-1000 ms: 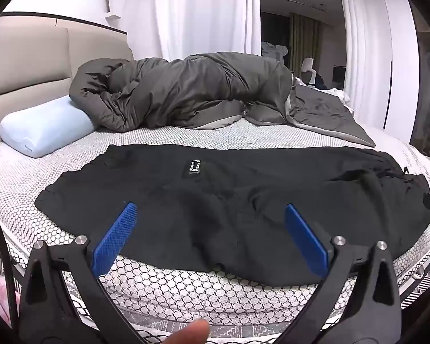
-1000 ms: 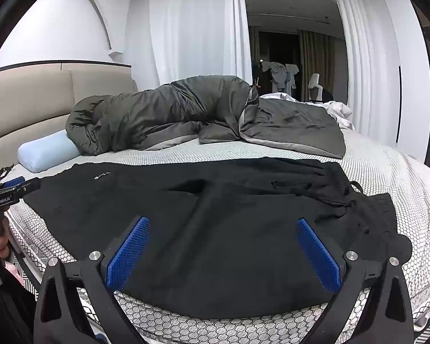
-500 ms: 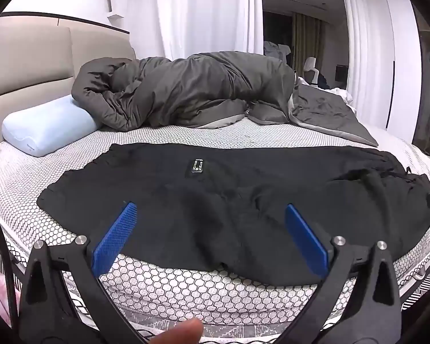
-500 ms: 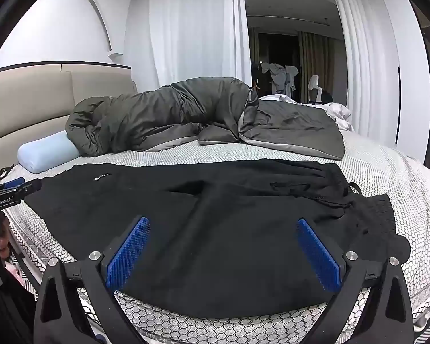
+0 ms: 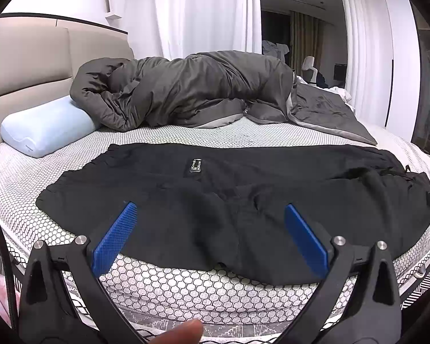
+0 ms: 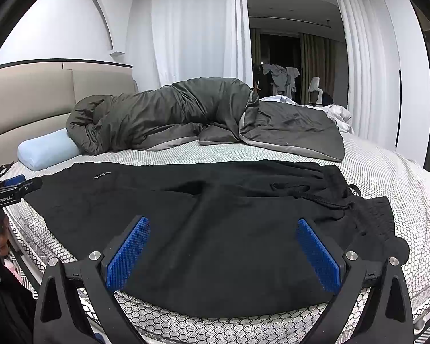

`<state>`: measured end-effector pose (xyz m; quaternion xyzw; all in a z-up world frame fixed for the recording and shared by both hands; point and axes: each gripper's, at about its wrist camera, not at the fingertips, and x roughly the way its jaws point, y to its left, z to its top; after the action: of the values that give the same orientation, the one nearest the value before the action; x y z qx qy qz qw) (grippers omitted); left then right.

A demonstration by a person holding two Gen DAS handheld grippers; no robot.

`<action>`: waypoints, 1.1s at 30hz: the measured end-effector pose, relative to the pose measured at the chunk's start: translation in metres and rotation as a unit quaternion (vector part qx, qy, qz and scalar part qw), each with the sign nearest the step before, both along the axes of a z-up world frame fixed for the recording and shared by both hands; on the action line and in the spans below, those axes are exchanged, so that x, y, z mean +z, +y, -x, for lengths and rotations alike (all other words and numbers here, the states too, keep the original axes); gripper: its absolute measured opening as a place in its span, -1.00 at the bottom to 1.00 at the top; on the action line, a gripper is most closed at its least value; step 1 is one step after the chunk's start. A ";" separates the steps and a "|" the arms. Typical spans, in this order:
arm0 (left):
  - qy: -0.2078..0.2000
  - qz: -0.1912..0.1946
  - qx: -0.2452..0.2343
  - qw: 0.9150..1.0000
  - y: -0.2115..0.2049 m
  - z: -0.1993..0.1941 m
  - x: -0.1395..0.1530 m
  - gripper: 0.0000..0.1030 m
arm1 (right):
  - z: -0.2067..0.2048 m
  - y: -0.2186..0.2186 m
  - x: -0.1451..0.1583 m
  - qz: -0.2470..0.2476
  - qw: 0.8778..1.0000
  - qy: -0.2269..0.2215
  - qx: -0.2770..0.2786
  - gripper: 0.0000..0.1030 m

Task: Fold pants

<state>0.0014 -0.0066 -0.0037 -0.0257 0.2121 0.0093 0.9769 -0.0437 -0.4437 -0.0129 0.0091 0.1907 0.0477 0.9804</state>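
Observation:
Black pants (image 5: 243, 197) (image 6: 215, 223) lie spread sideways across the near part of the bed, waistband and drawstring at the right (image 6: 324, 192), leg ends at the left. A small label (image 5: 194, 166) shows on the cloth. My left gripper (image 5: 209, 229) is open just in front of the pants' near edge, toward the legs, holding nothing. My right gripper (image 6: 223, 246) is open over the near edge by the waist half, also holding nothing. The left gripper (image 6: 11, 190) shows at the left edge of the right wrist view.
The bed (image 5: 163, 283) has a white honeycomb cover. A heaped dark grey duvet (image 5: 186, 91) and a light blue pillow (image 5: 46, 126) lie behind the pants. A beige headboard (image 5: 28, 66) is at the left. White curtains (image 6: 192, 28) hang beyond. A fingertip (image 5: 183, 332) shows low.
Both views have barely shifted; the left gripper has edged slightly nearer the bed. Both grippers stay open and the pants have not moved.

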 end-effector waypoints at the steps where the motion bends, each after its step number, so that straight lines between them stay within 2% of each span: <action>1: 0.000 0.000 0.000 1.000 0.000 0.000 -0.001 0.98 | 0.000 0.000 0.000 0.001 1.000 0.000 0.000 1.00; 33: -0.010 0.000 -0.007 1.000 -0.010 0.006 0.012 0.98 | -0.007 0.009 -0.002 0.013 1.000 0.004 0.006 1.00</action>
<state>-0.0045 -0.0170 0.0079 -0.0240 0.2028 0.0028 0.9789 -0.0365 -0.4346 -0.0152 -0.0045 0.1955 0.0515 0.9793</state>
